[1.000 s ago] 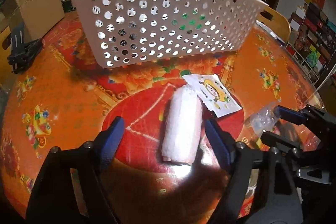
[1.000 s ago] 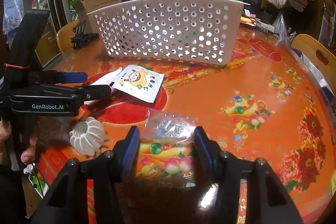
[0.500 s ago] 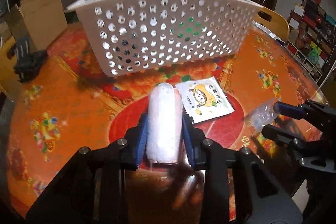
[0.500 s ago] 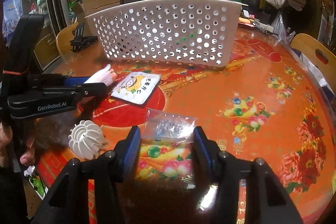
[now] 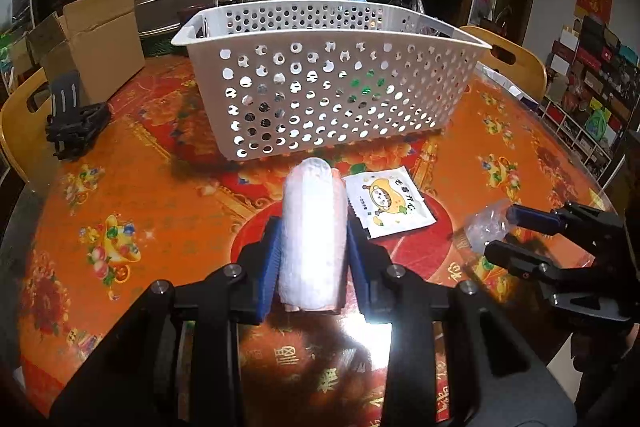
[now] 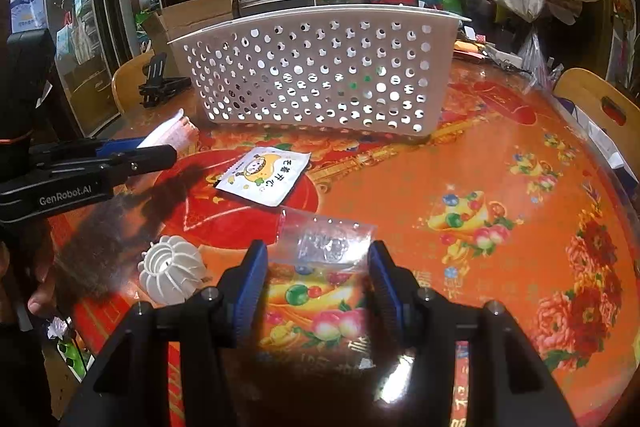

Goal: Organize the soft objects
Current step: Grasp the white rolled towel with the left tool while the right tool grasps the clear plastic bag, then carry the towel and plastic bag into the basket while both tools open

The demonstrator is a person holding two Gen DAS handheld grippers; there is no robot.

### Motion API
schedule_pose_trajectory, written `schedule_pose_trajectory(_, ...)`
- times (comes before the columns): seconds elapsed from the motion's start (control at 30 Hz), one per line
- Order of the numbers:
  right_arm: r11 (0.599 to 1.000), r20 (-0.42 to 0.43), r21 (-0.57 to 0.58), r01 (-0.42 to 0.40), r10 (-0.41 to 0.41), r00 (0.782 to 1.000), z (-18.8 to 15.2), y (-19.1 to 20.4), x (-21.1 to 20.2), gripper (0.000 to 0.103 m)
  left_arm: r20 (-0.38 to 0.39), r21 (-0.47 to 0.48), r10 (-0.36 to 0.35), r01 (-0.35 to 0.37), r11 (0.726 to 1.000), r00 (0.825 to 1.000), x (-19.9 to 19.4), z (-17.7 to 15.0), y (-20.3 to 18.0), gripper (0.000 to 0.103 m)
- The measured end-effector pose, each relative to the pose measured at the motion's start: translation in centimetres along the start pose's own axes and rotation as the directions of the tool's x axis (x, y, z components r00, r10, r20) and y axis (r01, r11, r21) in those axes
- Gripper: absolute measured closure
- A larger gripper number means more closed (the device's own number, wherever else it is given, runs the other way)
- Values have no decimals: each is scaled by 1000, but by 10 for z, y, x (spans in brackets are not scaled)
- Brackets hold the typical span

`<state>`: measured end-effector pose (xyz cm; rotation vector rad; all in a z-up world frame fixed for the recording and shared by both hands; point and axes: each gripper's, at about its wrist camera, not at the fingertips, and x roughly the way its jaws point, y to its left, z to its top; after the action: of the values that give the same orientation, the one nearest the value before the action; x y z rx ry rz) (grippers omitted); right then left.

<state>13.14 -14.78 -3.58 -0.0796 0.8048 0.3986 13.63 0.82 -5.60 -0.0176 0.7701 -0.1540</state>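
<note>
The left tool [image 5: 313,255] is clamped on a white rolled cloth [image 5: 314,231], which sits between its blue pads with its far end pointing at the white perforated basket [image 5: 328,87] on the orange worktop [image 5: 132,195]. The right tool [image 6: 318,277] stands released, straddling a clear plastic bag [image 6: 326,241]. A cartoon-printed packet [image 6: 266,177] lies between them, and a white ribbed piece [image 6: 172,269] sits near left.

Cluttered room; wooden chairs [image 5: 516,57]; cardboard boxes [image 5: 96,31].
</note>
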Motion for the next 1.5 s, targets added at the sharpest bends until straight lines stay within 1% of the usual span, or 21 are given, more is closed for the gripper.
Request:
schedule_pose_trajectory(0.33, 1000, 25, -18, -3, 4, 1000, 6, 5, -11, 51, 22, -12, -3, 4, 1000, 1000, -13, 2, 2, 73)
schedule_pose_trajectory(0.97, 1000, 102, -18, 12, -10, 995, 34, -10, -43, 51, 64, -36, 5, -2, 999, 998, -44, 14, -3, 73)
schedule_pose_trajectory(1.27, 1000, 146, -22, 2, 1, 989, 56, -15, -62, 51, 98, -40, 18, -14, 999, 995, -67, 30, -7, 73)
schedule_pose_trajectory(1.5, 1000, 175, -25, -3, 8, 985, 72, -19, -76, 51, 128, -20, 35, -32, 999, 991, -81, 50, -15, 73)
